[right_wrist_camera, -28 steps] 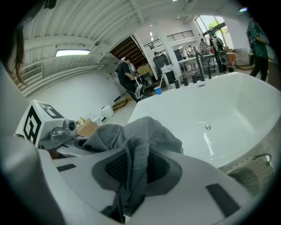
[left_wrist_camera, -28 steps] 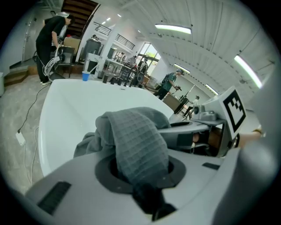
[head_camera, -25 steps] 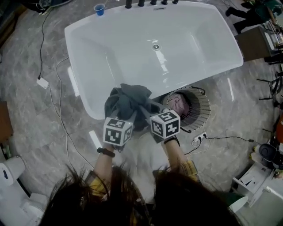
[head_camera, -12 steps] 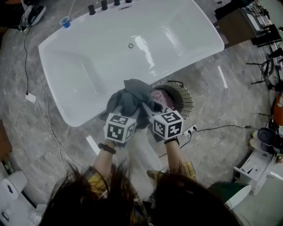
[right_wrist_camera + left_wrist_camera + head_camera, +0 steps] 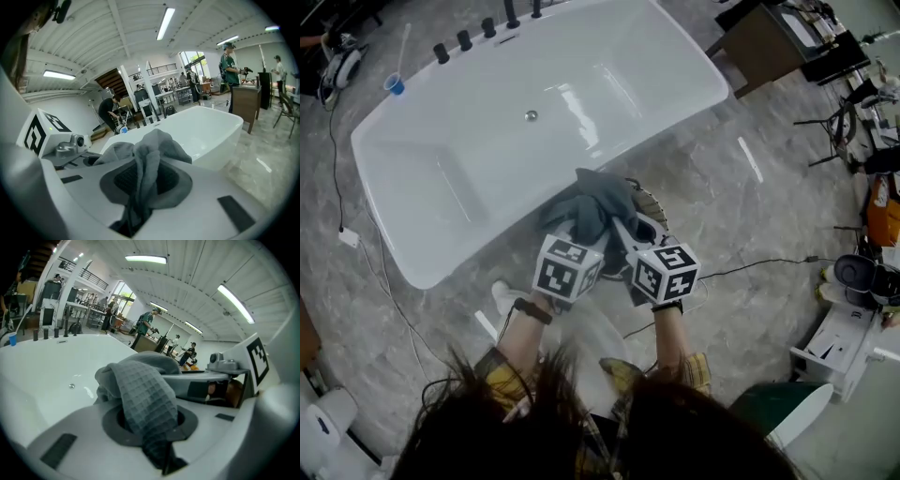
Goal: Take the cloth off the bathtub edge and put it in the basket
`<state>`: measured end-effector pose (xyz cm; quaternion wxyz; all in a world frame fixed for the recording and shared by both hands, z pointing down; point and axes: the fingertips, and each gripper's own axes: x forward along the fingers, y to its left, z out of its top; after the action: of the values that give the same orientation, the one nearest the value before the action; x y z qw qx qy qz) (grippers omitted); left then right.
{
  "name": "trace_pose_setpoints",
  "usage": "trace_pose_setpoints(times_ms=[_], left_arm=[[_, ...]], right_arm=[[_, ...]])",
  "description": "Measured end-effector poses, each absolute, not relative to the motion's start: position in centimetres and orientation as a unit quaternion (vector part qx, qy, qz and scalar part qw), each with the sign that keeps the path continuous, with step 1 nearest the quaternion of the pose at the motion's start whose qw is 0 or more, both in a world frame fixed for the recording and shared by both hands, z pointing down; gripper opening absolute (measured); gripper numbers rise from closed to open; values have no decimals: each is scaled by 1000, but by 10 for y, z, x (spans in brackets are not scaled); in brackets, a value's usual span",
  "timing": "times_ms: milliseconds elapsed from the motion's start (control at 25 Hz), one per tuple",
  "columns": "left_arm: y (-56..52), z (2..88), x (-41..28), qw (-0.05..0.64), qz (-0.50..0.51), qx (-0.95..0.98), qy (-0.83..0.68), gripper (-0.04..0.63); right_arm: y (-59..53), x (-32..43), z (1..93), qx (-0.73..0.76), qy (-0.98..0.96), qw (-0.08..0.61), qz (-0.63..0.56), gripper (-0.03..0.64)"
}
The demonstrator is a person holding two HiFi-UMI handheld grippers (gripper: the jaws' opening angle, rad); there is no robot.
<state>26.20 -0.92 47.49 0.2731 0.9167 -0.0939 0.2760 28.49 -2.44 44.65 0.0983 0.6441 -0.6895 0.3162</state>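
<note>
A grey waffle-weave cloth [image 5: 595,211] hangs bunched between both grippers, off the white bathtub [image 5: 487,141] and over the round wire basket [image 5: 656,214], which it mostly hides. My left gripper [image 5: 581,232] and right gripper [image 5: 623,236] sit side by side, each shut on a fold. In the left gripper view the cloth [image 5: 145,399] drapes through the left gripper [image 5: 149,425], with the right gripper's cube [image 5: 255,357] beside it. In the right gripper view a pinched ridge of cloth [image 5: 145,173] runs through the right gripper [image 5: 143,187], with the tub [image 5: 206,131] behind.
Black taps [image 5: 464,40] and a blue cup [image 5: 394,84] are at the tub's far end. Cables [image 5: 750,267] and a white plug block [image 5: 349,238] lie on the grey floor. A wooden cabinet [image 5: 759,42] stands at the upper right. People work in the background.
Both grippers have carried the cloth up off the tub's near edge and to the right. It now hangs over the basket, whose pink contents no longer show.
</note>
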Motion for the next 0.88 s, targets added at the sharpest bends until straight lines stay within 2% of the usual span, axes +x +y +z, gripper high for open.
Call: trace_pose_setpoints(times_ms=[160,360,880], left_arm=[[2,432,309,256,241,932,-83,84],[11,384,356,235,207,947,-64,84],[54,324,436,192,181,964,-5,83]], right_arm=[[-11,331,401,668,-684,70,284,58],[0,376,350,693,-677,74,239,58],[47,454,288,745,-634,66,194,58]])
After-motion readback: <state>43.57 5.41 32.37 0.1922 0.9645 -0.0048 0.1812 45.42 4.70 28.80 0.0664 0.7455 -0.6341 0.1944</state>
